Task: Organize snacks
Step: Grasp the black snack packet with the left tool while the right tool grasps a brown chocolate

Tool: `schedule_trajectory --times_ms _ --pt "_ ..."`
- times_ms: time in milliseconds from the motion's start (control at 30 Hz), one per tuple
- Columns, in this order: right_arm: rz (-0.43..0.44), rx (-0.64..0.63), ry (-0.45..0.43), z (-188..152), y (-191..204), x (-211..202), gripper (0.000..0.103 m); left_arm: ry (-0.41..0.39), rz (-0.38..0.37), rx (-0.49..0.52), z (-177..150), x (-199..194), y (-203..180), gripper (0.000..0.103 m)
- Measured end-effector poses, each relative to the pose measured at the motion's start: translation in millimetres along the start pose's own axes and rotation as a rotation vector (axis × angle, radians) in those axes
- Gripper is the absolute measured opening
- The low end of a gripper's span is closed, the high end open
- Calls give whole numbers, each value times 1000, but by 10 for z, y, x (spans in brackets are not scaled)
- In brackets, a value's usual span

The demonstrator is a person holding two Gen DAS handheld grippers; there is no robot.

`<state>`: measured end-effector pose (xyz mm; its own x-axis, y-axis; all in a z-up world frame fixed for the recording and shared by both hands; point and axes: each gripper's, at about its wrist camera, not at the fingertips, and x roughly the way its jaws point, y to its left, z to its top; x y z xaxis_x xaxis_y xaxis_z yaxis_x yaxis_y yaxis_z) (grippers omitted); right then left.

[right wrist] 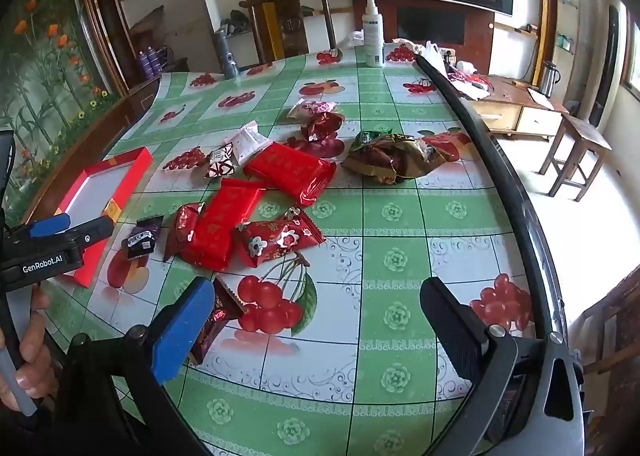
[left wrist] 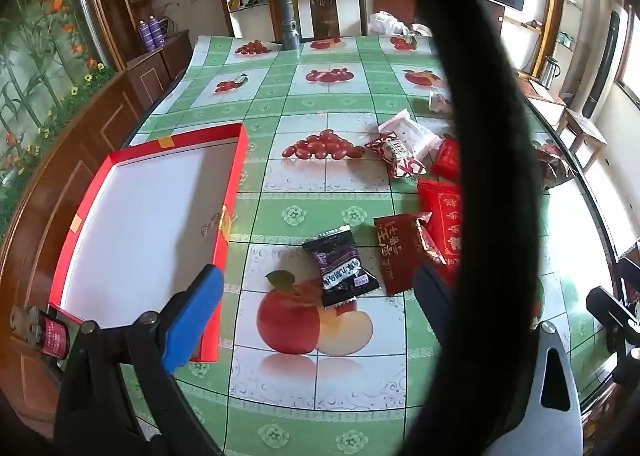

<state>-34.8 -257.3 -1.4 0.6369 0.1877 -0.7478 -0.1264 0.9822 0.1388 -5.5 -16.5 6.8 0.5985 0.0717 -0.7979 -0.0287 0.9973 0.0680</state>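
Snack packets (right wrist: 248, 212) lie on the table (right wrist: 400, 296), right of the box (right wrist: 102, 192).

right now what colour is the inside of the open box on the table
White inside, with red walls and rim: the gift box shows best in the left wrist view.

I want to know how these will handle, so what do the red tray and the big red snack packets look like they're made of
Red tray: looks like cardboard, matte red walls and a plain white floor, with crisp folded edges. Big red snack packets: thin glossy plastic or foil film, judging by bright highlights, wrinkles and crimped ends.
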Motion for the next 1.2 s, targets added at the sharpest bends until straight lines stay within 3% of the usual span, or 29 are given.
schedule_trajectory --times_ms 533,1000,1200 --pt "57 -20 22 -88 93 111 101 82 -50 -49 -113 248 166 96" --pt "197 -86 168 -293 586 473 63 146 -34 -20 -34 630 24 96" --pt "163 -83 195 -297 726 622 62 190 -25 -12 -28 840 27 96"
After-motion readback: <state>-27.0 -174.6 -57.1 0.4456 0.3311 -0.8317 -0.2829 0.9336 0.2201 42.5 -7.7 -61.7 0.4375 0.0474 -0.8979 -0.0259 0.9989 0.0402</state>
